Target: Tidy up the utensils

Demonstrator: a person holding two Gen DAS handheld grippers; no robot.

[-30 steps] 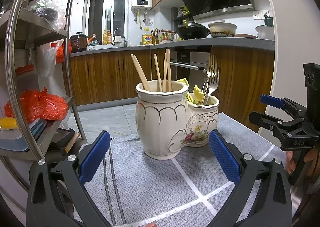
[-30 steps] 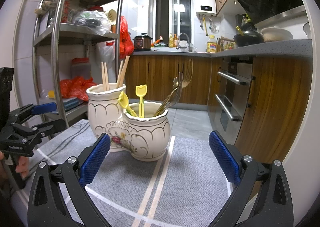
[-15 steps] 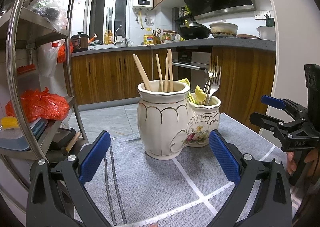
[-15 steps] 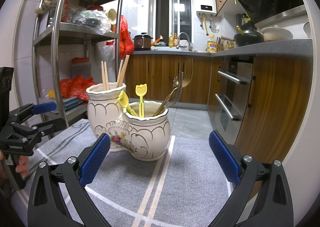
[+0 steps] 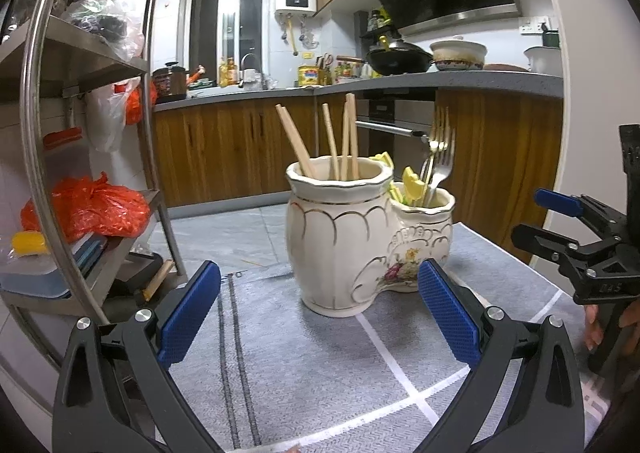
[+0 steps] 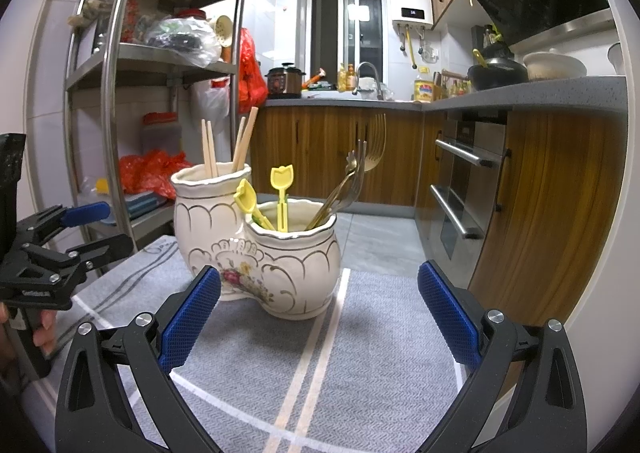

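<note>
A cream two-pot ceramic holder (image 5: 344, 241) (image 6: 276, 265) stands upright on a grey cloth (image 5: 304, 365) (image 6: 360, 353). Its taller pot holds several wooden chopsticks (image 5: 340, 137) (image 6: 228, 145). The lower pot holds metal forks (image 5: 438, 157) (image 6: 352, 181) and yellow plastic picks (image 5: 412, 183) (image 6: 282, 189). My left gripper (image 5: 320, 309) is open just in front of the taller pot, nothing between its fingers. My right gripper (image 6: 318, 309) is open just in front of the lower pot, also empty. Each gripper shows at the edge of the other's view, held by a hand.
A steel shelf rack (image 5: 76, 65) (image 6: 120, 65) with red bags stands left of the cloth. Wooden cabinets (image 5: 224, 149) and an oven (image 6: 460, 181) line the far side under a grey counter. The cloth's far edge drops to a tiled floor (image 5: 224, 237).
The left wrist view has drifted slightly, so the holder sits a little further right and nearer. The right wrist view is nearly unchanged. Both grippers stay open.
</note>
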